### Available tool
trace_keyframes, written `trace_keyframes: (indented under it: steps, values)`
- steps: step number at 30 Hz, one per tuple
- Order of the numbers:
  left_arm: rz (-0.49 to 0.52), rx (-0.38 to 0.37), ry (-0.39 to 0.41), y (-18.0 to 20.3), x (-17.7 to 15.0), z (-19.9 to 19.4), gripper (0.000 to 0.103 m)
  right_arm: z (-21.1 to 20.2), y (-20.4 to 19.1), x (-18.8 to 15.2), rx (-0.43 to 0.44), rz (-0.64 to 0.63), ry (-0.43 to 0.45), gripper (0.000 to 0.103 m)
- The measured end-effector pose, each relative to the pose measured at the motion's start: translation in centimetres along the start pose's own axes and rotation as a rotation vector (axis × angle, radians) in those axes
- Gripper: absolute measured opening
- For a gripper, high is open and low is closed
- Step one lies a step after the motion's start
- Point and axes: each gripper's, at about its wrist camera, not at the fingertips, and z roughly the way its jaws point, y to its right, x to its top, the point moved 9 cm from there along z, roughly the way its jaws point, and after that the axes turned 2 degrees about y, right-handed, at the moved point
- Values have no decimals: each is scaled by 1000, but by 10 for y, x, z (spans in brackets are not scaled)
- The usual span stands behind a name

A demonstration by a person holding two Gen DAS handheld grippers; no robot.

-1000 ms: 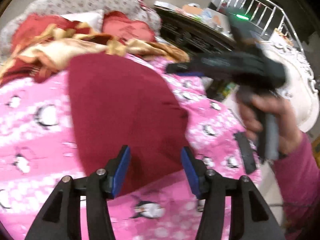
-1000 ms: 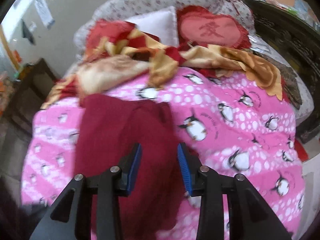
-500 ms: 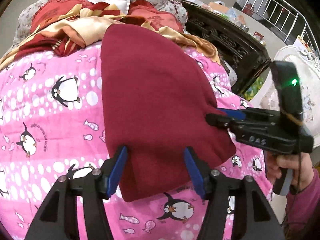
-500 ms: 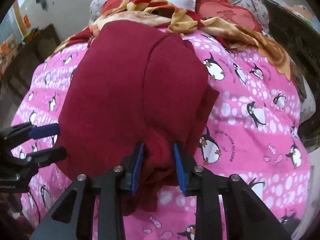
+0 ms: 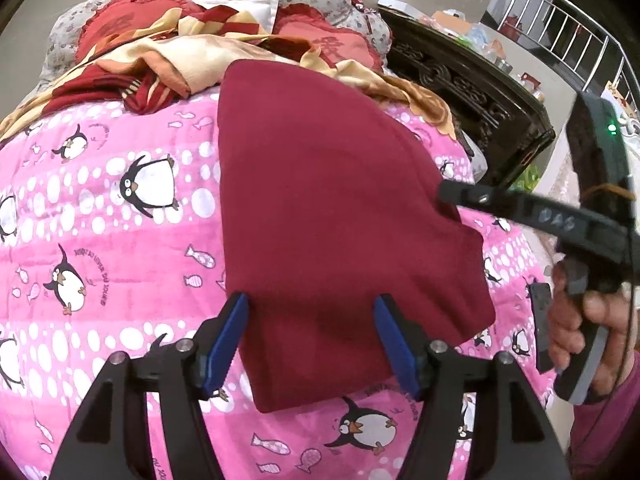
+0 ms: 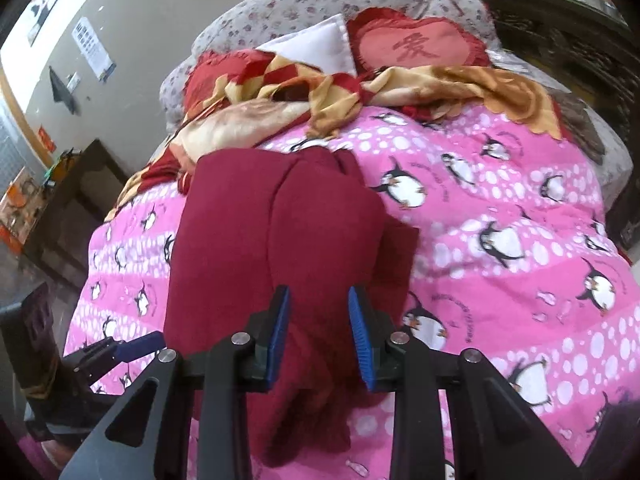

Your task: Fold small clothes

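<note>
A dark red garment (image 5: 320,208) lies folded on the pink penguin quilt (image 5: 100,248). My left gripper (image 5: 312,340) is open, its blue pads spread over the garment's near edge. My right gripper (image 6: 320,332) is open, its pads apart over the garment's (image 6: 280,232) bunched near end, with cloth between them but not pinched. In the left wrist view the right gripper (image 5: 452,196) reaches in from the right and touches the garment's right edge. The left gripper's fingertips (image 6: 136,346) show at the lower left of the right wrist view.
A rumpled red and gold blanket (image 5: 160,60) and red heart cushions (image 6: 416,46) lie at the head of the bed. A dark carved cabinet (image 5: 472,92) stands to the right, a metal railing (image 5: 560,24) beyond it. A dark side table (image 6: 72,200) stands to the left.
My right gripper opened and drew back from the garment's bunched end, which now rests on the quilt. My left gripper stayed open over the near edge, moving slightly closer.
</note>
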Motion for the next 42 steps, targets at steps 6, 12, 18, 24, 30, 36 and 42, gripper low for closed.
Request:
trace_keyframes:
  steps: [6, 12, 18, 24, 30, 36, 42]
  values:
    - [-25, 6, -8, -4, 3, 4, 74, 34, 23, -7, -186, -80, -26, 59]
    - [-51, -14, -7, -14, 13, 10, 81, 20, 36, -7, -50, 51, 15, 59]
    - [-162, -109, 19, -25, 34, 22, 91, 31, 56, -16, 137, 220, 36, 73]
    - [-179, -148, -31, -23, 35, 53, 91, 51, 48, -15, 275, 296, 26, 79]
    - [-227, -197, -36, -21, 37, 62, 84, 54, 39, -11, 318, 288, 11, 56]
    - [-219, -215, -10, -21, 40, 31, 53, 24, 20, 0, 237, 196, 45, 30]
    - [-229, -229, -8, -27, 29, -37, 51, -16, -15, 0, 317, 177, 35, 28]
